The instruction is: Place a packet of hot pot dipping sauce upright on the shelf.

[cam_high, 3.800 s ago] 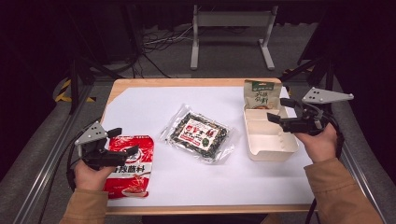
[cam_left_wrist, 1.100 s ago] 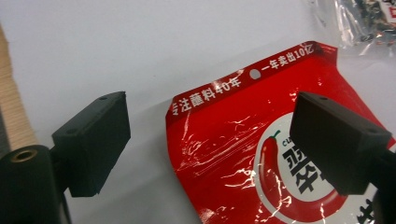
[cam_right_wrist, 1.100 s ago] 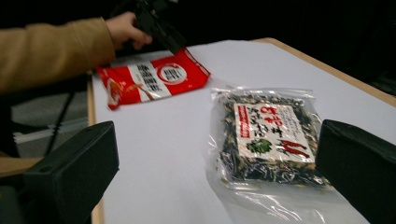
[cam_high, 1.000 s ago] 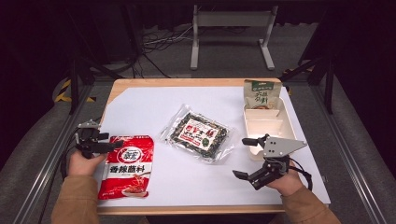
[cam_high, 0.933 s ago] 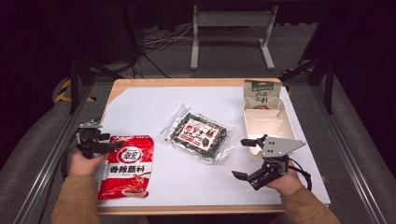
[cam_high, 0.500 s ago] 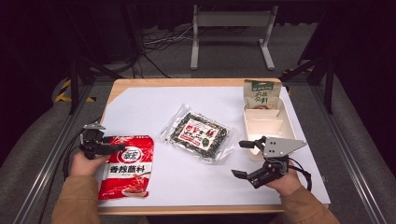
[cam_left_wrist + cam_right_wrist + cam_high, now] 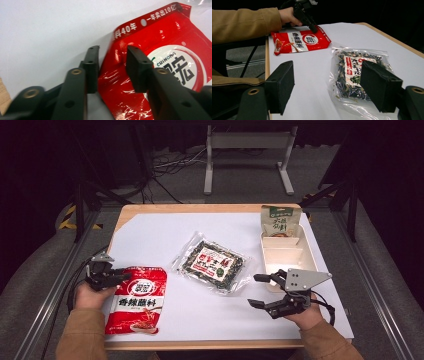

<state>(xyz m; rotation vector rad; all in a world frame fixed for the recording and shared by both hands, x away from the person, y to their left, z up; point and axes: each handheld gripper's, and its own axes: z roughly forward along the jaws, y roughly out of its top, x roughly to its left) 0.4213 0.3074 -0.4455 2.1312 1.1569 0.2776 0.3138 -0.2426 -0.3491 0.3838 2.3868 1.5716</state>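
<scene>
A red snack pouch lies flat at the table's front left. My left gripper sits at its top-left corner. In the left gripper view the jaws straddle the edge of the red pouch; they have just been closing, and a gap still shows beside each pad. My right gripper hovers at the front right and points left at a clear seaweed pack. Its jaws have just been closing too, with nothing between them.
A white compartment tray stands at the right, with a green pouch propped on its far end. White paper covers the wooden table. A metal stand's legs rise behind the far edge.
The right gripper has come from the tray to the front right. The left gripper has shifted to the pouch's top-left corner. Both pairs of jaws have narrowed over the last second.
</scene>
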